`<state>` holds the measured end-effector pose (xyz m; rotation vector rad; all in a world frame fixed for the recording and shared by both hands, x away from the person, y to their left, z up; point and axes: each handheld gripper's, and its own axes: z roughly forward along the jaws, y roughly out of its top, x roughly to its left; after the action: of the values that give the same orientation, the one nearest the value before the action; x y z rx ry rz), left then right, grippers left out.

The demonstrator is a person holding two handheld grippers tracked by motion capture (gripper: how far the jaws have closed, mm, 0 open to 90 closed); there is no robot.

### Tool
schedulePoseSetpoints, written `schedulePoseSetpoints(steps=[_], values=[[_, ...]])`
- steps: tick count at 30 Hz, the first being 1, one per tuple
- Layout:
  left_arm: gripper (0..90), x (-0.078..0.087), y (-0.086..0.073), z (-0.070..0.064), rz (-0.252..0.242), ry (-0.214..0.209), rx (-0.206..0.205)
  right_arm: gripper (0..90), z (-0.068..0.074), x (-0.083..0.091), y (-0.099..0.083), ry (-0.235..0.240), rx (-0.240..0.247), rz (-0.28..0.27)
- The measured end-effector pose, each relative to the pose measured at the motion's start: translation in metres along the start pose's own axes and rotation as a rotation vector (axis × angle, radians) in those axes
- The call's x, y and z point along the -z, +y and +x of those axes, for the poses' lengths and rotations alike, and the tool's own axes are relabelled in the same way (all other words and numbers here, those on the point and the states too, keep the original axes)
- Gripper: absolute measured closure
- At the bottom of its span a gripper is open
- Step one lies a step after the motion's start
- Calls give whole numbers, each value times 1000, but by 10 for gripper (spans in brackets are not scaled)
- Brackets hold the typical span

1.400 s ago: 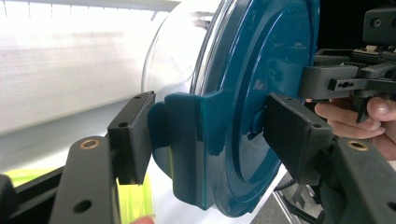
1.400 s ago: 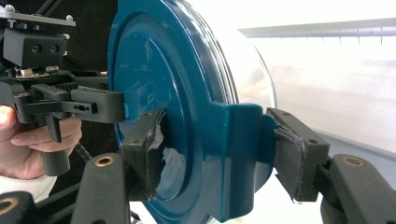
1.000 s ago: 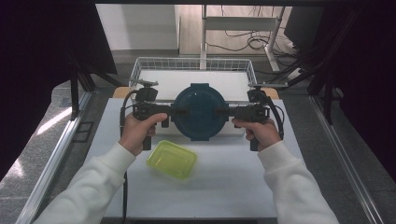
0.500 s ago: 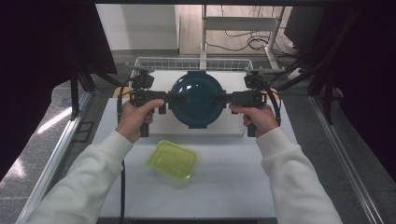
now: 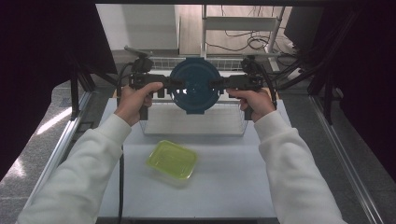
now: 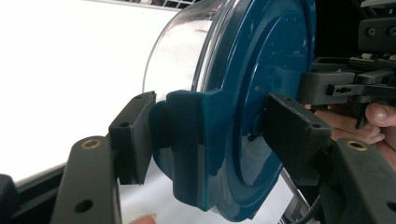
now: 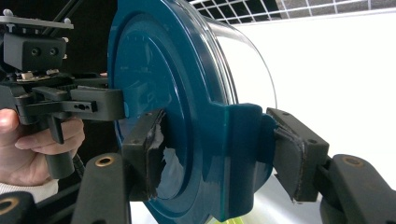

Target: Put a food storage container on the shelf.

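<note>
**A:** Start at the left gripper (image 6: 205,144). What is it doing?

**B:** Its jaws are clamped on a latch tab of the blue lid (image 6: 261,93), one pad on each side of the tab. The lid sits on a clear round container (image 6: 177,56) that is turned on its side.

**A:** And the right gripper (image 7: 219,154)?

**B:** The same on the opposite tab: its two pads pinch the blue lid (image 7: 163,84) from both faces. The pad nearer the lid's face looks torn and ragged.

**A:** Where is the container in the high view?

**B:** Held up in the air between the left gripper (image 5: 175,84) and the right gripper (image 5: 217,85), with the lid (image 5: 194,91) facing the camera, above the wire basket (image 5: 194,122) at the far side of the table (image 5: 233,182).

**A:** Any writing on it?

**B:** There are faint raised marks on the lid's face in the right gripper view, too small to read. I can make out no brand or label.

**A:** Anything else nearby?

**B:** A yellow-green rectangular container (image 5: 172,161) lies on the table, nearer the person, well apart from both grippers.
</note>
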<state>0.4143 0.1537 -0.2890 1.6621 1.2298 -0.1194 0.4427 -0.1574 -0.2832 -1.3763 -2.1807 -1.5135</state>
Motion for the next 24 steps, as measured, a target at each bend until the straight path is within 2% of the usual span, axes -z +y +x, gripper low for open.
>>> schedulePoseSetpoints(steps=[3, 14, 20, 22, 24], values=[[364, -2, 9, 4, -4, -2, 3, 397, -3, -3, 9, 1, -11, -1], [364, -13, 22, 20, 16, -17, 24, 397, -13, -13, 23, -15, -33, 14], [364, -23, 25, 33, 25, -23, 55, 397, -23, -21, 28, -22, -55, 30], [365, -25, 26, 37, 17, -30, 75, 400, -27, -24, 28, -20, -77, 30], [364, -25, 27, 39, 13, -29, 78, 399, -30, -26, 31, -14, -90, 23]])
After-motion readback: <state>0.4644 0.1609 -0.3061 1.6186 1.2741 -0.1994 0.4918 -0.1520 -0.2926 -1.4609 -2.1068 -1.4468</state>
